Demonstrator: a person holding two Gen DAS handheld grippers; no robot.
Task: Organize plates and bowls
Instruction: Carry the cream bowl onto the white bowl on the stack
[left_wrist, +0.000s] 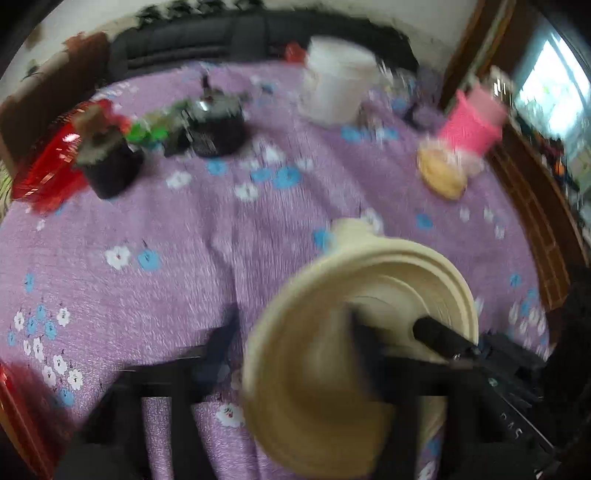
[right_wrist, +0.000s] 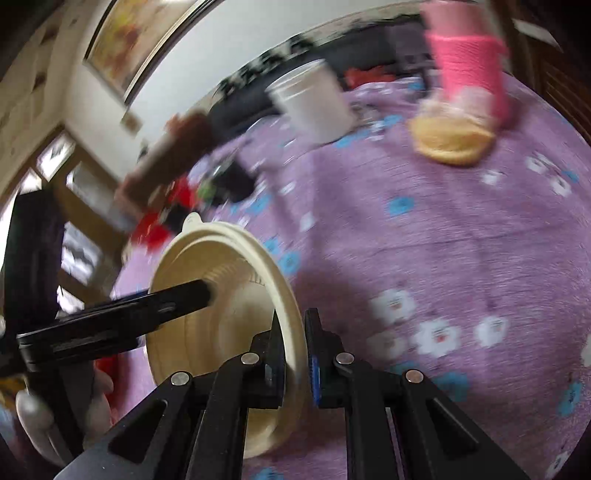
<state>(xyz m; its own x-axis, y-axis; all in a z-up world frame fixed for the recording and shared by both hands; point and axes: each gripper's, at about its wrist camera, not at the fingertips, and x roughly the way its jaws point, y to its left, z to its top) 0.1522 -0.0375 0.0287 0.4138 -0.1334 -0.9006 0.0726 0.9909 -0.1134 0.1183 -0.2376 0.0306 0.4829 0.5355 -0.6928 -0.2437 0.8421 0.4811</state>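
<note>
Bowls (right_wrist: 221, 314), cream and nested, are being pinched at the rim by the right claw (right_wrist: 295, 354), its jaws closed on them; the left claw (left_wrist: 369, 354) is gripping the opposite rim above the purple-clothed surface (right_wrist: 461, 258). Likely mid-carry, needing a steady set-down next.

Cream-coloured round bowl (right_wrist: 221, 295), matte, with stepped concentric ridges below a flat rim and one small tab on the rim edge. Held off the purple floral cloth, tipped on edge; underside faces the left wrist view (left_wrist: 314, 369). Rim clamped at the near side. Motion blur; finer detail unreadable.
</note>
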